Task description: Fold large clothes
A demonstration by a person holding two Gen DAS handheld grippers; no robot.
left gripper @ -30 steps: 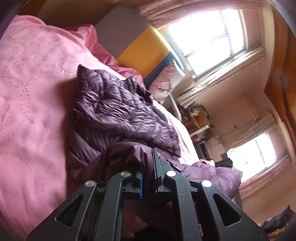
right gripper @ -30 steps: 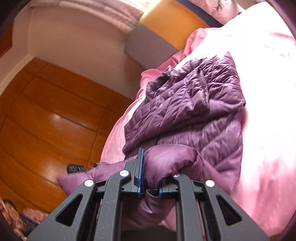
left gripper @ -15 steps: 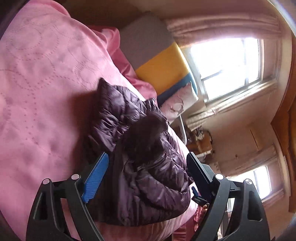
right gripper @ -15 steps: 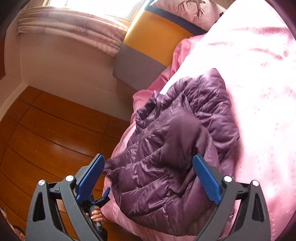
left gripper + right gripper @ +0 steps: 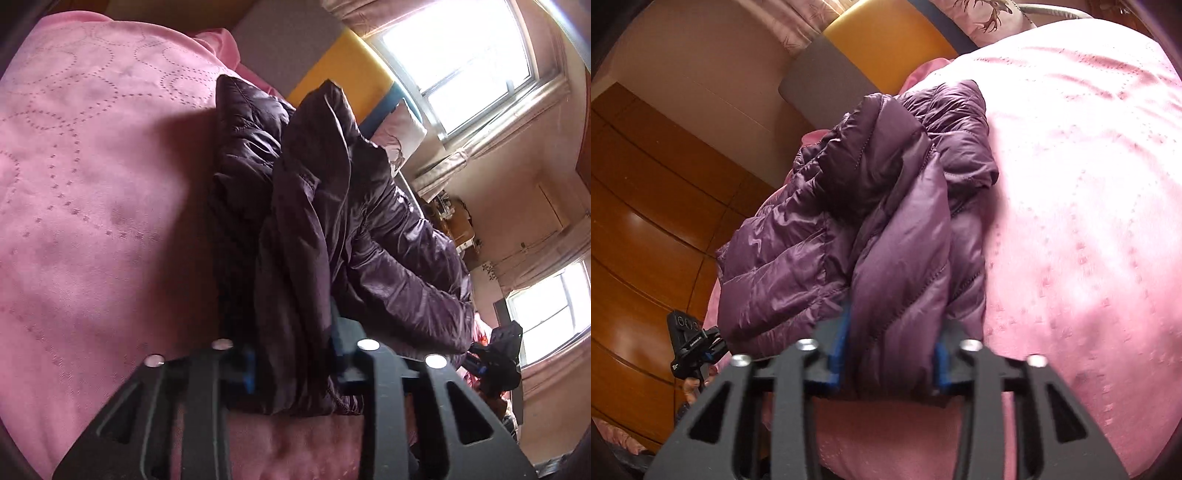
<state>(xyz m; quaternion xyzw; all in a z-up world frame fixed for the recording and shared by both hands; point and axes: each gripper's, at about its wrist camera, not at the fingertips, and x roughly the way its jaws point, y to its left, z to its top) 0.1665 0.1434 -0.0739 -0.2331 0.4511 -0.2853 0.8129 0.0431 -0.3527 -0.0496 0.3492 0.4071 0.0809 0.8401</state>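
Both tools are closing on the purple puffer jacket [image 5: 332, 229], which lies bunched near the edge of the bed on a pink bedspread [image 5: 92, 184]. Left tool [image 5: 291, 363] has a thick fold of jacket between its blue pads, and right tool [image 5: 892, 354] likewise pinches a padded fold [image 5: 901, 288] at the near hem.

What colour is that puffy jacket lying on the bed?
The jacket is a shiny dark purple with quilted stitching, clearest in the right wrist view.
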